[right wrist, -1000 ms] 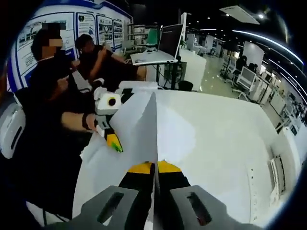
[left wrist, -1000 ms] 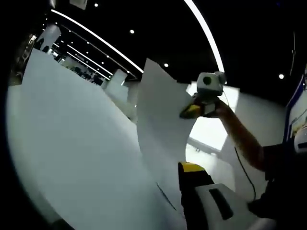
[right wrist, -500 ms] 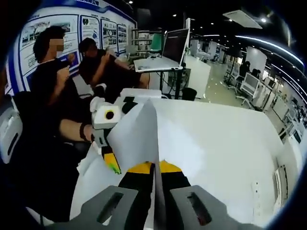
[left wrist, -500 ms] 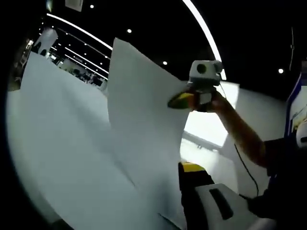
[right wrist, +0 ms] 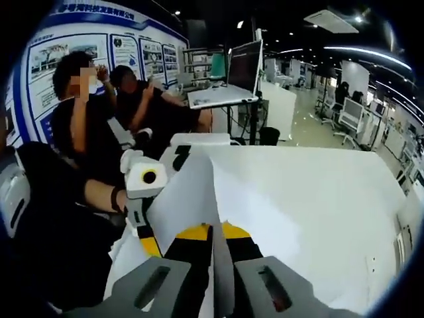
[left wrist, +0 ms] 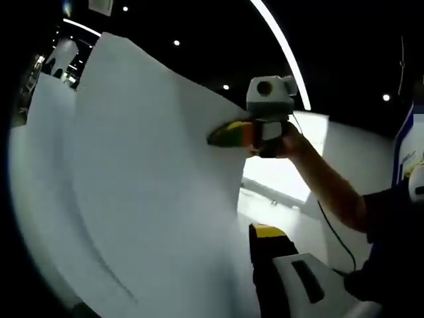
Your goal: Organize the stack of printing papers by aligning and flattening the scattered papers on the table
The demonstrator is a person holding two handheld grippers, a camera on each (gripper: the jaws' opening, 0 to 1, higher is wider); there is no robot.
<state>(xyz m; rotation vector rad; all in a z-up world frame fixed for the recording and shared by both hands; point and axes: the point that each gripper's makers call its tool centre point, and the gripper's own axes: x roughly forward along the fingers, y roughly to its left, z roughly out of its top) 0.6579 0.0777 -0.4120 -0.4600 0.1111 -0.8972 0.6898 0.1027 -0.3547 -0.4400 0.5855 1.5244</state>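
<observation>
Hand-held grippers (right wrist: 213, 246) (left wrist: 225, 134) — pinching paper (left wrist: 146, 199)

The paper sheet (left wrist: 146, 185) looks thin, smooth and matt white, bending without a crease. The right gripper (right wrist: 213, 255) shows matt grey plastic housing with glossy yellow plastic on its jaws. The table (right wrist: 318, 199) has a smooth, matt white top.

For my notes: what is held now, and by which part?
The right gripper pinches a paper sheet by its edge. The left gripper touches the sheet; its hold cannot be told.
</observation>
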